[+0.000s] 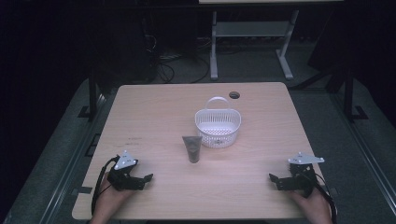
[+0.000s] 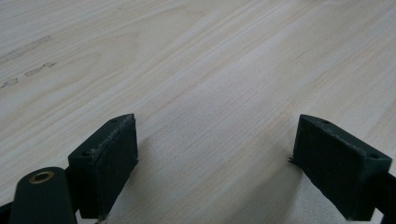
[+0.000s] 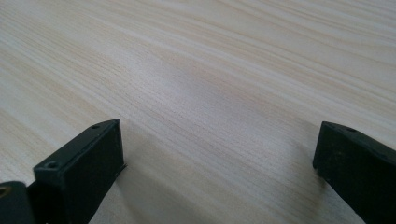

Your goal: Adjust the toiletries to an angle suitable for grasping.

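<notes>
A dark tube (image 1: 192, 149) is seen lying on the wooden table (image 1: 154, 112), near the table's centre, with a white basket (image 1: 218, 126) just beside it at its 1 o'clock. The left gripper (image 1: 147, 179) is held low over the near left part of the table, and the tube is found at about 1 o'clock from it, well apart. The right gripper (image 1: 272, 179) is held low over the near right part, with the tube at about 10 o'clock from it, also well apart. Both sets of jaws are spread wide, and bare wood grain is seen between them in the left gripper view (image 2: 215, 154) and in the right gripper view (image 3: 219, 163). The hands are cut off by the bottom edge of the high view. Any print on the tube is too small to be read, and the surroundings beyond the table are too dark to be made out.
</notes>
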Demonstrator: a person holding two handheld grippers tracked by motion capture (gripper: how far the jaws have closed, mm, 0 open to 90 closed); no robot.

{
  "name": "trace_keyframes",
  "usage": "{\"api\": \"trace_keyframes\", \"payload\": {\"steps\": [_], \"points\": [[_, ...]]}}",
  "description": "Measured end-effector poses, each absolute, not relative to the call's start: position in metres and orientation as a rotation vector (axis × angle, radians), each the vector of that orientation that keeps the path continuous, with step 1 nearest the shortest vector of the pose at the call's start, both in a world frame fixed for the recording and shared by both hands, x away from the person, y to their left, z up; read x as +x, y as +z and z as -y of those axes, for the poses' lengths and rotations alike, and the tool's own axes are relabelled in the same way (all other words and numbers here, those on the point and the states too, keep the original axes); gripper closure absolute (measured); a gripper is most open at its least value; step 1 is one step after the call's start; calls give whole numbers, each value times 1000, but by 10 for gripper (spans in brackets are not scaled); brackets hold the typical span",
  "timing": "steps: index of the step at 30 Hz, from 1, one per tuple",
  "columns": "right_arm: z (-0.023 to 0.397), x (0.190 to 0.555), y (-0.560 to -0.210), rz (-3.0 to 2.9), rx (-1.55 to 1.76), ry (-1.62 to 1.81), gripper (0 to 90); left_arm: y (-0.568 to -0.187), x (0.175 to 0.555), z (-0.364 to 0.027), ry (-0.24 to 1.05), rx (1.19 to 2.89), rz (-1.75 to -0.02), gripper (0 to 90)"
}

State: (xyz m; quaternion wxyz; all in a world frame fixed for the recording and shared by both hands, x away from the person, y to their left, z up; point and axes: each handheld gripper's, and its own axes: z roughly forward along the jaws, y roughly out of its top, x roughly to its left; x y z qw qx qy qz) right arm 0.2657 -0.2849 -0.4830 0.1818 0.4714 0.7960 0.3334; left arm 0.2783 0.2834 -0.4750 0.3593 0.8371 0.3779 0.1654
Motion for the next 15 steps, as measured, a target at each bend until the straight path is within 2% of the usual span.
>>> {"api": "trace_keyframes", "payload": {"steps": [15], "points": [[285,266,-483,-2247,1332,941,12,-474,280,-282,430,2158,-976,162]]}}
